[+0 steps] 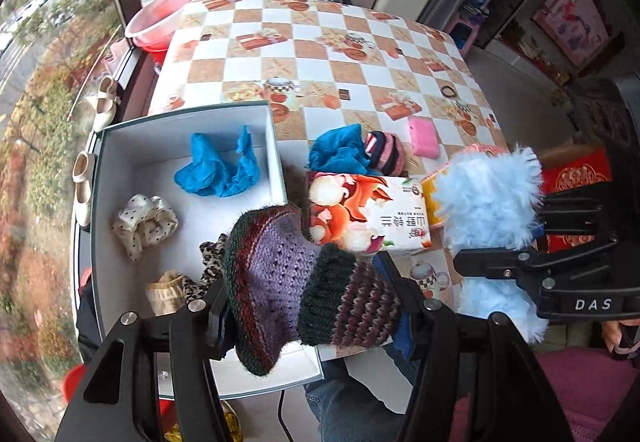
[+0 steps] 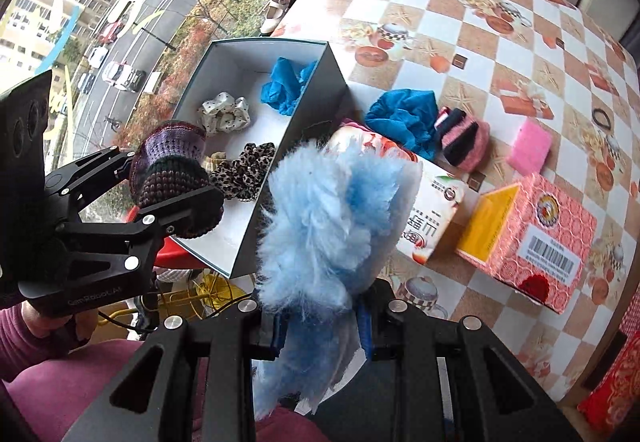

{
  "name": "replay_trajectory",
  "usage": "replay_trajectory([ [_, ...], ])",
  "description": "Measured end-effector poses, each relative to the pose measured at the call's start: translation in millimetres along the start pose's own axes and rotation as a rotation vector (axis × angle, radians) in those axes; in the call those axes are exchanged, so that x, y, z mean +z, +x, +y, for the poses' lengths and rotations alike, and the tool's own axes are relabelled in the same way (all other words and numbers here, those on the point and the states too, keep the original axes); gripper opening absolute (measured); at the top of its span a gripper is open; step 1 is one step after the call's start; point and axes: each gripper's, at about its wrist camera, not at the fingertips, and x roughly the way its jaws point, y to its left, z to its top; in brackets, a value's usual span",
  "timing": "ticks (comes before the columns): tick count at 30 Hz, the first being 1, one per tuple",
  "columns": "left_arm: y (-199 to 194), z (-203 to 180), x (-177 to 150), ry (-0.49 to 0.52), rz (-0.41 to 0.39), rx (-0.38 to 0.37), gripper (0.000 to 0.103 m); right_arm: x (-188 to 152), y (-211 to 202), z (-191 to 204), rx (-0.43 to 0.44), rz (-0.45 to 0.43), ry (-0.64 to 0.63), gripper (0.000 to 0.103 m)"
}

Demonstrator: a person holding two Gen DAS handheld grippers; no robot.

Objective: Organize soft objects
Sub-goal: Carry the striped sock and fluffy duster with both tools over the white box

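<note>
**A:** What do I have in hand right now?

**B:** Nearest me, my left gripper is clamped around a purple-and-green knitted piece, jaws about half spread by its bulk. My right gripper is pinched tight on a fluffy light-blue item, at 3 o'clock in the left wrist view.

**A:** Where is the box?

**B:** The white box sits at 10 o'clock from the left gripper, and the knitted piece hangs over its near right corner. Inside it I count a leopard-print scrunchie, a beige one, a polka-dot scrunchie and a blue cloth.

**A:** What is left?

**B:** Past the printed carton, at 12 o'clock on the checked table, lie another blue cloth, a pink-and-black striped knit and a pink sponge. Farther out is a small dark hair tie. I judge it roughly half done: four are boxed, two are in my grippers, and the four on the table remain
</note>
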Motion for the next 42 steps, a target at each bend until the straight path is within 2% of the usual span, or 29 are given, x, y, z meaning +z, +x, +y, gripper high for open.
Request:
replay_trajectory([
  [15, -13.0, 89.0, -28.0, -0.341, -0.054, 0.133, 0.063, 54.2, 24.0, 62.6, 0.018, 0.037, -0.191, 0.029],
  [29, 2.8, 103.9, -50.6, -0.417, -0.009, 0.201, 0.064, 78.5, 48.4, 105.3, 0.037, 0.071, -0.29, 0.029],
  [36, 6.2, 116.4, -60.2, -0.475, 0.005, 0.215, 0.064, 87.5, 56.8, 111.3, 0.03, 0.082, -0.303, 0.029],
  [42, 10.4, 115.9, -62.4, -0.477, 0.02, 0.22, 0.064, 93.2, 64.3, 113.2, 0.033, 0.094, -0.304, 0.029],
])
